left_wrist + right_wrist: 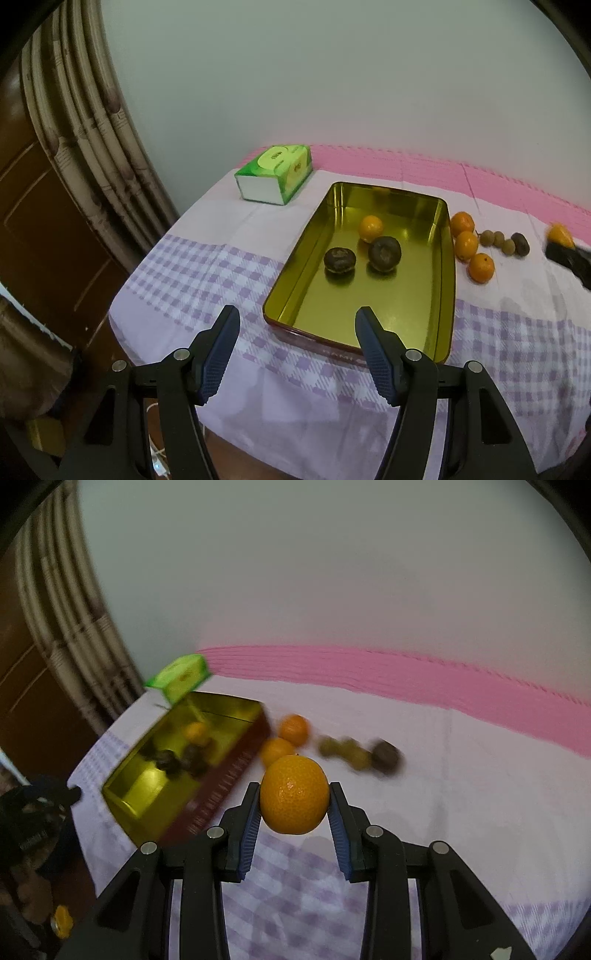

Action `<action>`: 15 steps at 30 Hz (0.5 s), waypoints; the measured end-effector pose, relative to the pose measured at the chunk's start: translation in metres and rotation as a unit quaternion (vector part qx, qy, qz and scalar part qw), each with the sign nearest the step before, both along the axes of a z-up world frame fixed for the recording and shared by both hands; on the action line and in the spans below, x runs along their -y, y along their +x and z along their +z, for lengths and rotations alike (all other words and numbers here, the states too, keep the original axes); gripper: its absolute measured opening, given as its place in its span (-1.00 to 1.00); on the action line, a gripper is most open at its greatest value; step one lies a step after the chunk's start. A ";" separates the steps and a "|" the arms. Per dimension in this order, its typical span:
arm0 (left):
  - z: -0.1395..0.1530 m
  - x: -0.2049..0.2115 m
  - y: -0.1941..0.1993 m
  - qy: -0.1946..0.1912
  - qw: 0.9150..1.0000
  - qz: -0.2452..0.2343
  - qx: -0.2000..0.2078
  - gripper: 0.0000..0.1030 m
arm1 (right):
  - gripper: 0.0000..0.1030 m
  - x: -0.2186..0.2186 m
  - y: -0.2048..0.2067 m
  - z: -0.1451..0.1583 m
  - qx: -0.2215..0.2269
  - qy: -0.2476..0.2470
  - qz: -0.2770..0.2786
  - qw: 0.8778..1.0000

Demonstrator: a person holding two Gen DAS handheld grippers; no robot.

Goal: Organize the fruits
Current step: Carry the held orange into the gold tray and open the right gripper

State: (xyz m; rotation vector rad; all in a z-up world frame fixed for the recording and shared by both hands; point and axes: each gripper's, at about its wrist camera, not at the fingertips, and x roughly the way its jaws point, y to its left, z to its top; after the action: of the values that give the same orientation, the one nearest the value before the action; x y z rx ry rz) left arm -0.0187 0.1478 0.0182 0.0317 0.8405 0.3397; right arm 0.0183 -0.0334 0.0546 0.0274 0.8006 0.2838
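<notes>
Our right gripper (294,805) has its fingers clamped across a firm, light, roll-prone mandarin (294,794), held above the table (461,794) beside the gold tin (144,797). Our left gripper (297,328) hangs spread apart, empty.

You have a table covered by a cloth (229,236), white in the middle, purple-checked toward the lower frame, pink-striped along the far edge. Directly on it, at centre of the left wrist view, sits the gold tin tray (445,258). A green tissue box (275,173) lies above and left of the tray. Just right of the tray, three oranges (466,244) rest in a line, then a cluster of small brownish-green fruits (498,240) and one dark fruit (521,243) further right
</notes>
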 end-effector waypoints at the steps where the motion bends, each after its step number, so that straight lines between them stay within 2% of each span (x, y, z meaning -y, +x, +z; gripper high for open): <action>1: 0.000 0.000 0.000 -0.001 1.000 -0.001 0.000 0.28 | -0.36 -0.008 0.004 0.002 0.000 0.001 0.009 1.000; 8: -0.005 -0.002 0.005 -0.015 1.000 -0.010 -0.018 0.28 | -0.36 -0.065 0.048 0.003 -0.012 0.009 0.053 0.998; 15: -0.008 -0.003 0.006 -0.021 0.999 -0.013 -0.026 0.31 | -0.36 -0.095 0.087 -0.013 -0.034 -0.005 0.057 0.998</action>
State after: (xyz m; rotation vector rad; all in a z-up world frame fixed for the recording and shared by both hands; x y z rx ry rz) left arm -0.0124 0.1510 0.0097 0.0132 0.8986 0.2971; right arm 0.1056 0.0619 0.0418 -0.0182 0.8717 0.3881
